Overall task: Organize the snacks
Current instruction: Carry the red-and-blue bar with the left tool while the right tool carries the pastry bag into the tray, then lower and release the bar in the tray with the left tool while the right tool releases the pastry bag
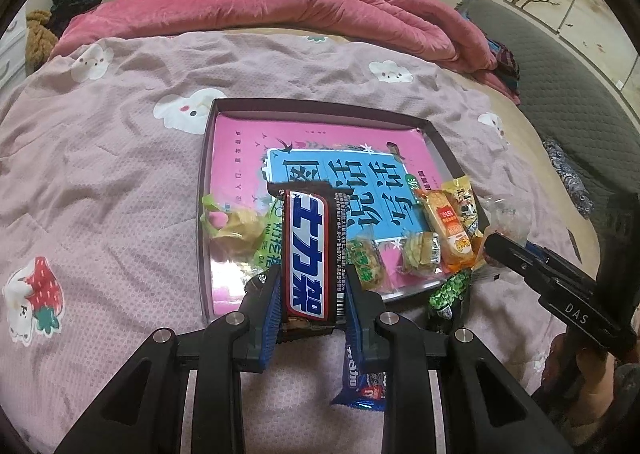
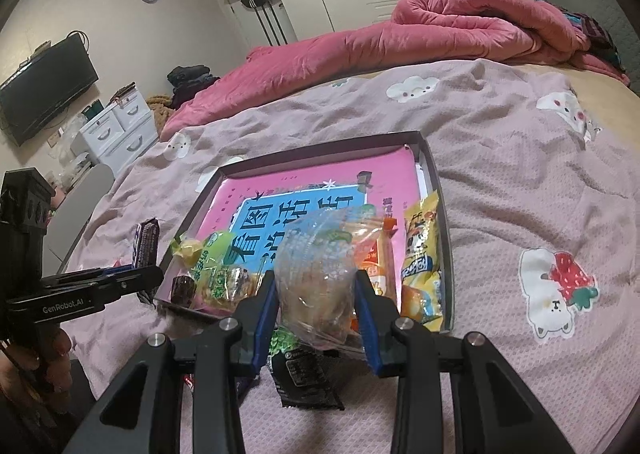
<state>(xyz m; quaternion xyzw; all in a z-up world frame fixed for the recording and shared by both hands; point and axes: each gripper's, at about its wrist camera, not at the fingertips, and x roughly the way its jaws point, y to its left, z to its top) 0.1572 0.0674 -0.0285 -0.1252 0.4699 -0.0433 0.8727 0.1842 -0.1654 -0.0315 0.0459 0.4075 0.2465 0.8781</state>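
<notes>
My left gripper (image 1: 312,274) is shut on a brown chocolate bar (image 1: 308,250) with blue and white lettering, held lengthwise over the near edge of the dark-rimmed tray (image 1: 204,214). In the tray lie a green-yellow packet (image 1: 232,226), small biscuit packets (image 1: 420,254), an orange packet (image 1: 450,230) and a yellow packet (image 1: 464,202). My right gripper (image 2: 316,282) is shut on a crinkled clear plastic packet (image 2: 320,270) above the tray's (image 2: 434,182) near edge. The left gripper (image 2: 148,274) and its bar (image 2: 146,244) show at the left of the right wrist view.
A blue packet (image 1: 360,386), a green packet (image 1: 448,290) and a black packet (image 2: 304,378) lie on the patterned bedspread (image 1: 100,182) in front of the tray. A pink quilt (image 1: 240,10) is bunched at the far side. White drawers (image 2: 116,130) stand beyond the bed.
</notes>
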